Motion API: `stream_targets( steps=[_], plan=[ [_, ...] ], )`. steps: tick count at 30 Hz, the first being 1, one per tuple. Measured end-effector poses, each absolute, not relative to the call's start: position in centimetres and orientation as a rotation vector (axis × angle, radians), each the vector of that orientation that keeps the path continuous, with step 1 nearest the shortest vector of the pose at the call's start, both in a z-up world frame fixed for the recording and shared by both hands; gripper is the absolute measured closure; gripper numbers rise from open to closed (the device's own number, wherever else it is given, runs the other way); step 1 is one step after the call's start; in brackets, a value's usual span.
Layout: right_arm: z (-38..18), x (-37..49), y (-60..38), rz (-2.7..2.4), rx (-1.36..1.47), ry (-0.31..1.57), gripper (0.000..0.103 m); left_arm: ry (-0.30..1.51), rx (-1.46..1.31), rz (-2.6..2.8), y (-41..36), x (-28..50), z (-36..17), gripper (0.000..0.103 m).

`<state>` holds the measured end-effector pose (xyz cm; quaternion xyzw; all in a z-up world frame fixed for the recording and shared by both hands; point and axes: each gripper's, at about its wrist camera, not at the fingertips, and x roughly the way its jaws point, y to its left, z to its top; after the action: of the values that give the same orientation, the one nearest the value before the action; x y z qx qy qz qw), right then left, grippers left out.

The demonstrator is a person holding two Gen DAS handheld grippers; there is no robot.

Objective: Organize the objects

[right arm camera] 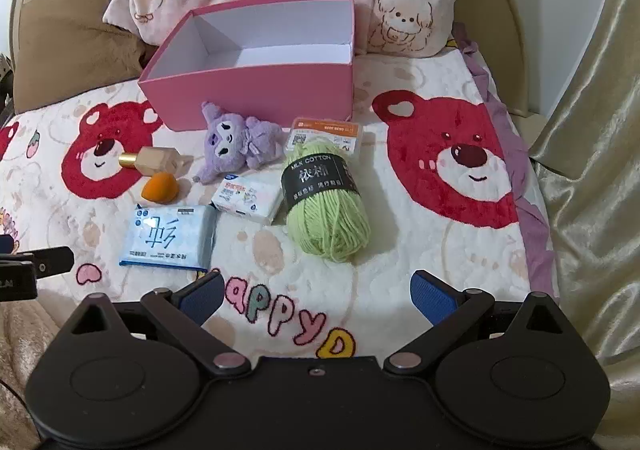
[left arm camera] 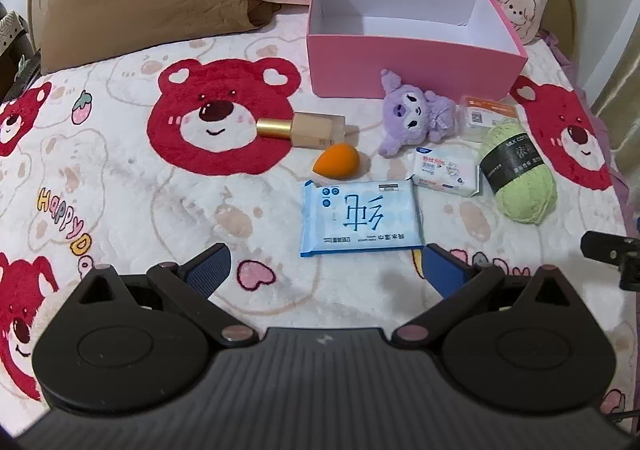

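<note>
Nothing is lying inside the pink box [left arm camera: 412, 61] yet; its white interior is showing bare in both wrist views, so the organizing seems to be only starting. The box is sitting at twelve o'clock on the bed's bear-print blanket [left arm camera: 120, 177], and every item is waiting in front of it. In the left wrist view the blue tissue pack [left arm camera: 360, 217] is lying just ahead of the left tongs [left arm camera: 326, 270], which are standing wide and holding nothing. The orange sponge [left arm camera: 340, 161] and the gold-capped bottle [left arm camera: 304, 128] are resting toward eleven o'clock, the purple plush [left arm camera: 412, 113] toward one o'clock. In the right wrist view the green yarn ball [right arm camera: 326, 201] is lying at twelve o'clock before the right tongs [right arm camera: 318, 294], likewise wide and unloaded. The small white packet [right arm camera: 248, 197] is nearly touching the yarn, and behind it an orange-labelled case [right arm camera: 326, 133], possibly plastic, is sitting near the box wall. All seven items remain to be placed.
</note>
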<state>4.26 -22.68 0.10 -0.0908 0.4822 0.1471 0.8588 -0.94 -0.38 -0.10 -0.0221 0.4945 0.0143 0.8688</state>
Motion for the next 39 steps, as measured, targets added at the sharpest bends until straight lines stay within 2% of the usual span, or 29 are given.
stream_targets(
  steps=[12, 21, 39],
  plan=[
    [0.1, 4.2, -22.6, 0.307, -0.196, 1.010, 0.002, 1.002, -0.047, -0.023, -1.1, -1.7, 0.5, 0.000],
    [0.1, 4.1, -22.6, 0.305, -0.195, 1.010, 0.002, 1.080, -0.055, 0.035, -0.2, -0.8, -0.7, 0.000],
    [-0.1, 4.1, -22.7, 0.301, -0.193, 1.015, 0.002, 1.110, -0.035, 0.057, -0.8, -0.8, -1.0, 0.000]
  ],
)
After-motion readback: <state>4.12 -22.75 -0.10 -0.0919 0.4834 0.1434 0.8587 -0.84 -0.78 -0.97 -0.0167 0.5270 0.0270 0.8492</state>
